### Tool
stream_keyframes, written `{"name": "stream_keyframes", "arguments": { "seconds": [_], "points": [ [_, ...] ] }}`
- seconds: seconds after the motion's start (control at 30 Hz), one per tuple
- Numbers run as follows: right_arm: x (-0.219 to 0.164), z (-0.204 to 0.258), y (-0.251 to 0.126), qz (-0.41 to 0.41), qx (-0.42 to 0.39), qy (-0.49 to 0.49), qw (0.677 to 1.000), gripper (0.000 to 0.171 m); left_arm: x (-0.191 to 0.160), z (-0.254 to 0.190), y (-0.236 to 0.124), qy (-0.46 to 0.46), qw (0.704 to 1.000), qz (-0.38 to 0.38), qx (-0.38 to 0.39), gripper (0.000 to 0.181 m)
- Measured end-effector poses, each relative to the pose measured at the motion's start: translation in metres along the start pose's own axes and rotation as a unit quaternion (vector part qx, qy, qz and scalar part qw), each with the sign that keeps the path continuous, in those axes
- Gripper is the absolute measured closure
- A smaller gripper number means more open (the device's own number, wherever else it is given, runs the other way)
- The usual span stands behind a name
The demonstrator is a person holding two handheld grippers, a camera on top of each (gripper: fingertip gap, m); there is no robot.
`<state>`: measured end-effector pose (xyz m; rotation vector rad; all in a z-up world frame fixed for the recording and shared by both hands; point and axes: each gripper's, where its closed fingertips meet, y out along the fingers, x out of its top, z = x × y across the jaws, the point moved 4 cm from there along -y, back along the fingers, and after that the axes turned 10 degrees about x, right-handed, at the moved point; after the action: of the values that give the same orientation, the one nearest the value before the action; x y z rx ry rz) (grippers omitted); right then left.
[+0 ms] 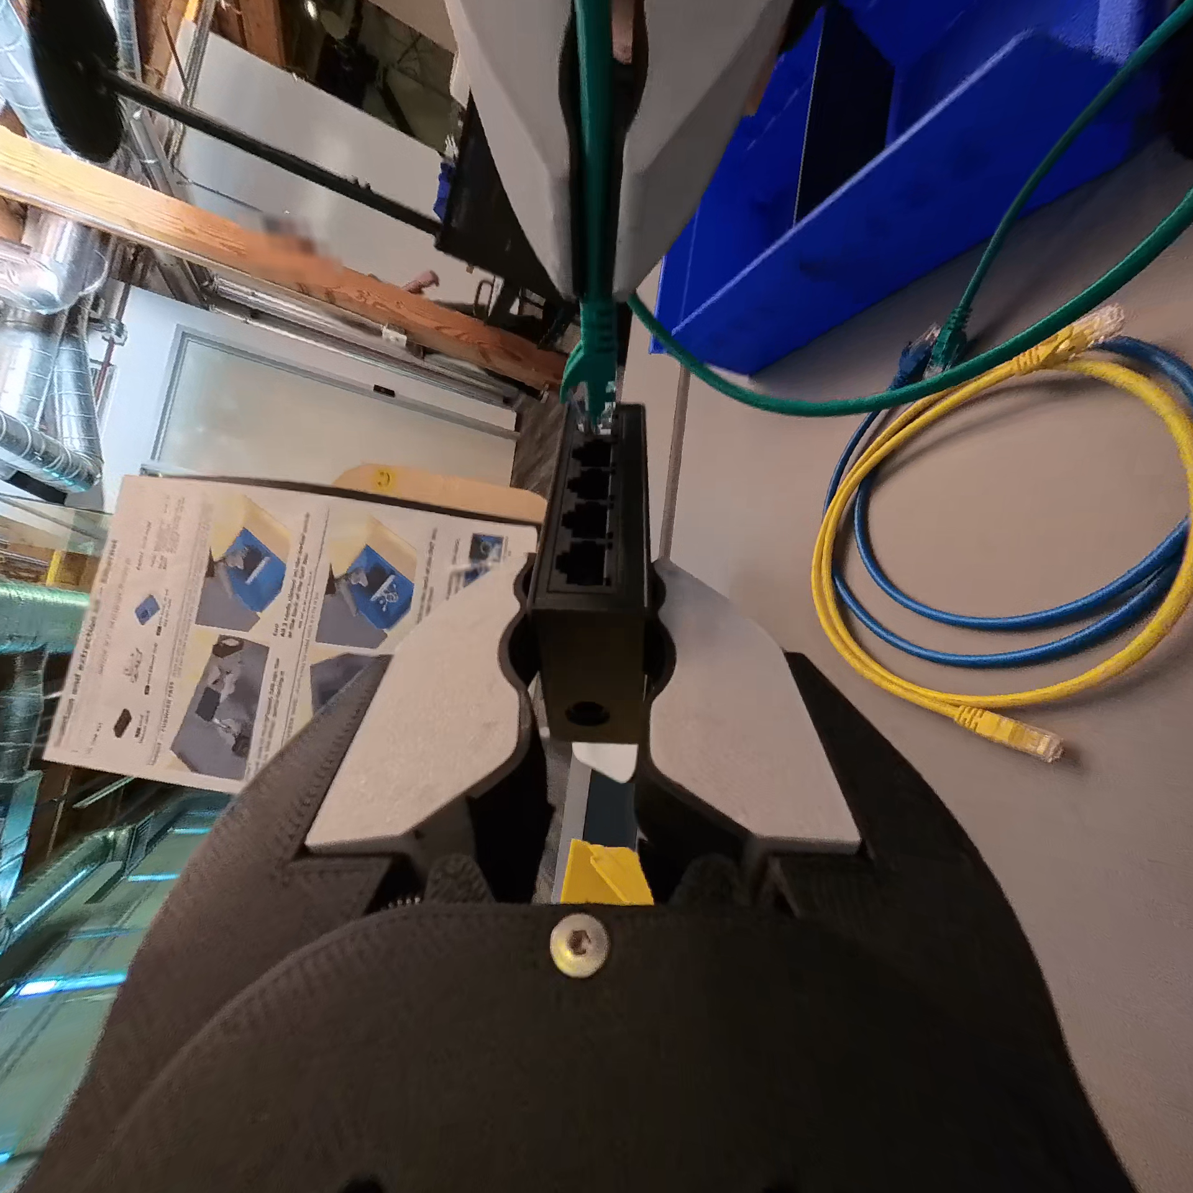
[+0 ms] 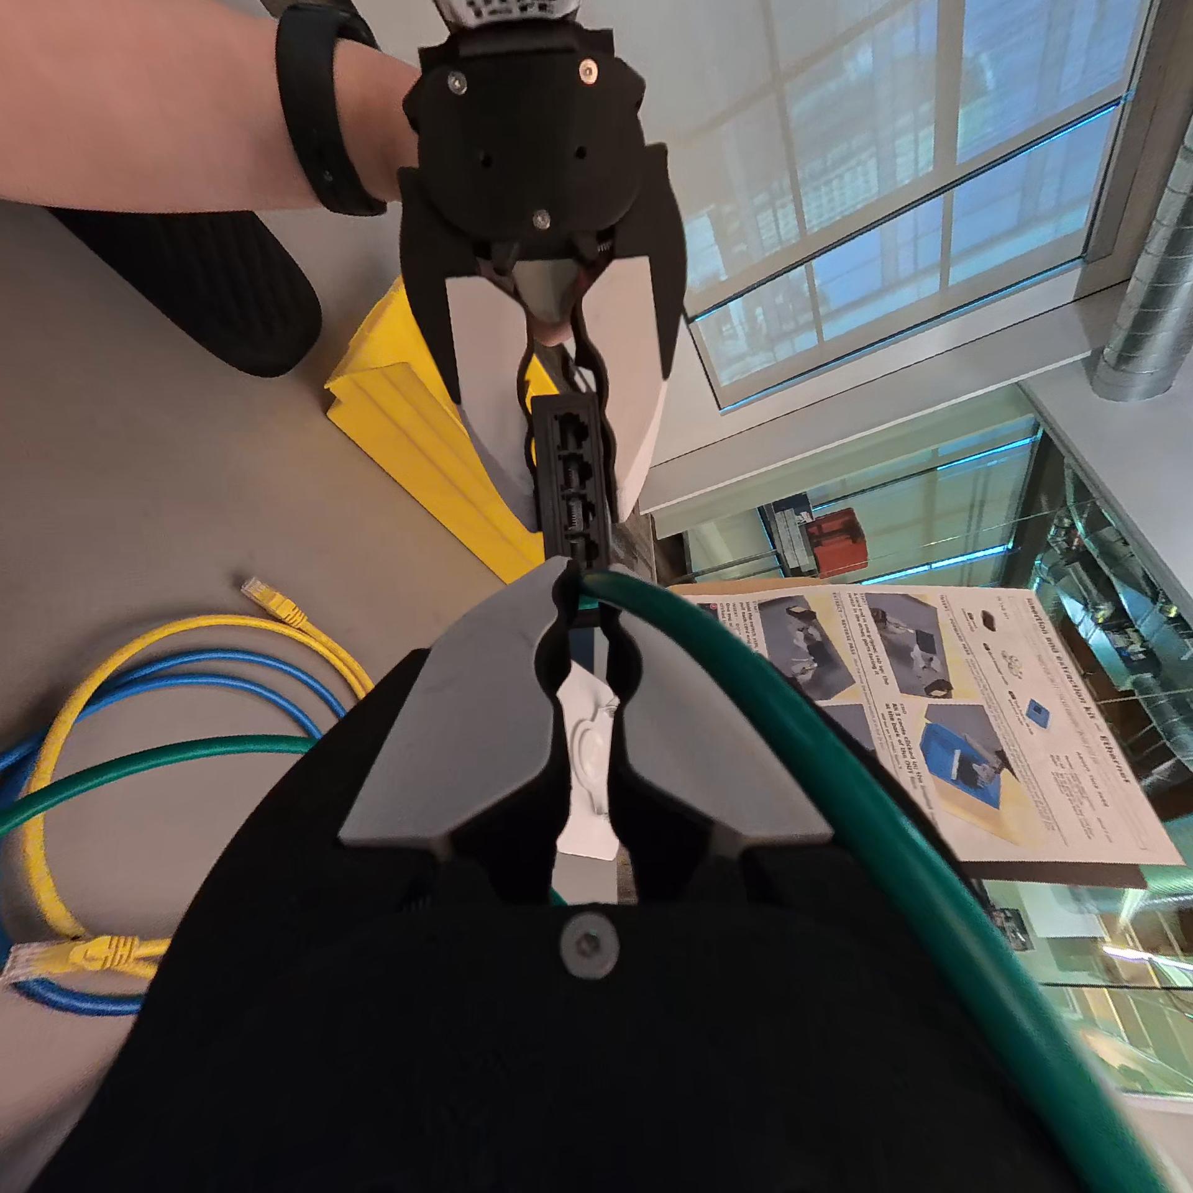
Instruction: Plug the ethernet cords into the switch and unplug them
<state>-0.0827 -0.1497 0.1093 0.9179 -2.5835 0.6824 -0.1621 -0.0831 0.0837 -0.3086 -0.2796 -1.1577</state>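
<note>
My left gripper (image 1: pixel 591 574) is shut on a black ethernet switch (image 1: pixel 594 665) and holds it on edge, its row of ports facing the right gripper. My right gripper (image 1: pixel 597 294) comes from above, shut on a green cord (image 1: pixel 774 403) just behind its plug (image 1: pixel 591 368). The plug's tip is at the farthest port; I cannot tell if it is seated. In the right wrist view my right gripper (image 2: pixel 584 581) pinches the green cord (image 2: pixel 774 710), and the left gripper (image 2: pixel 578 516) holds the switch (image 2: pixel 574 478). The other ports are empty.
Yellow (image 1: pixel 839 645) and blue (image 1: pixel 968 623) cords lie coiled on the grey table (image 1: pixel 968 968). A blue bin (image 1: pixel 904 193) stands behind them. A yellow block (image 2: pixel 413 439) sits under the left gripper. A printed sheet (image 2: pixel 936 710) lies at the table's edge. A person's forearm (image 2: pixel 161 110) reaches in.
</note>
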Motion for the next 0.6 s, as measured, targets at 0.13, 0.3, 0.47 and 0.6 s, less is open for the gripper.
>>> {"name": "stream_keyframes", "arguments": {
  "seconds": [0.13,0.3,0.47,0.6],
  "points": [
    [0.006,-0.001,-0.007,-0.006,-0.008,-0.007,1.0,0.165,0.016,0.005,-0.01,0.012,1.0,-0.014,0.015,0.153],
    [0.014,-0.003,-0.016,-0.022,-0.038,-0.041,0.998,0.166,0.025,0.011,-0.014,0.01,0.999,-0.023,0.039,0.153],
    [0.033,0.0,-0.029,-0.015,-0.068,-0.109,0.992,0.166,0.042,0.017,-0.024,0.059,0.993,-0.031,0.093,0.153],
    [0.049,0.001,-0.045,-0.035,-0.096,-0.147,0.984,0.162,0.06,0.022,-0.033,0.101,0.982,-0.038,0.153,0.152]
  ]
}}
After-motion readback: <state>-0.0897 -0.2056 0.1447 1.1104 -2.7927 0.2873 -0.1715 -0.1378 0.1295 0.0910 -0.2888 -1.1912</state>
